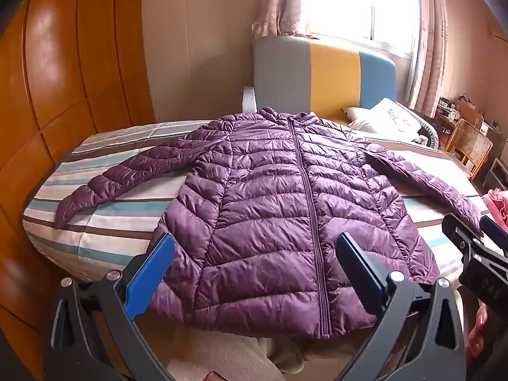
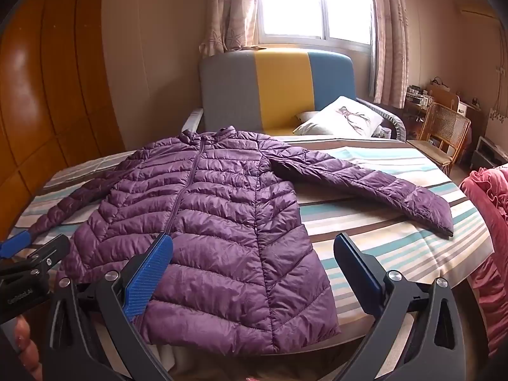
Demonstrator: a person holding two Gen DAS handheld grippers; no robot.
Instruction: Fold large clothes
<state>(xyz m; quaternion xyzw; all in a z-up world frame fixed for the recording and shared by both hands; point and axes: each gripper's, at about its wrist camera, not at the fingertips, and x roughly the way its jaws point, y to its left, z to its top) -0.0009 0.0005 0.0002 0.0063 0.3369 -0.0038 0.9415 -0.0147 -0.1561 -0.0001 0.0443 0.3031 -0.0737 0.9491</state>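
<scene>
A purple quilted jacket (image 1: 270,197) lies flat and zipped on the striped bed (image 1: 104,231), both sleeves spread outwards. My left gripper (image 1: 254,244) hangs wide open above the jacket's hem, nothing between its blue pads. In the right wrist view the same jacket (image 2: 216,209) fills the left half, its right sleeve (image 2: 381,193) stretched across the bedcover. My right gripper (image 2: 254,244) is open too, above the jacket's lower right edge, touching nothing. Each gripper shows at the edge of the other's view: the right gripper (image 1: 473,238) and the left gripper (image 2: 19,247).
A grey, yellow and blue headboard (image 2: 279,92) and a white pillow (image 2: 343,117) stand at the bed's far end. Wooden wardrobe doors (image 1: 63,95) run along the left. A rattan chair (image 2: 444,133) and pink bedding (image 2: 489,238) are on the right.
</scene>
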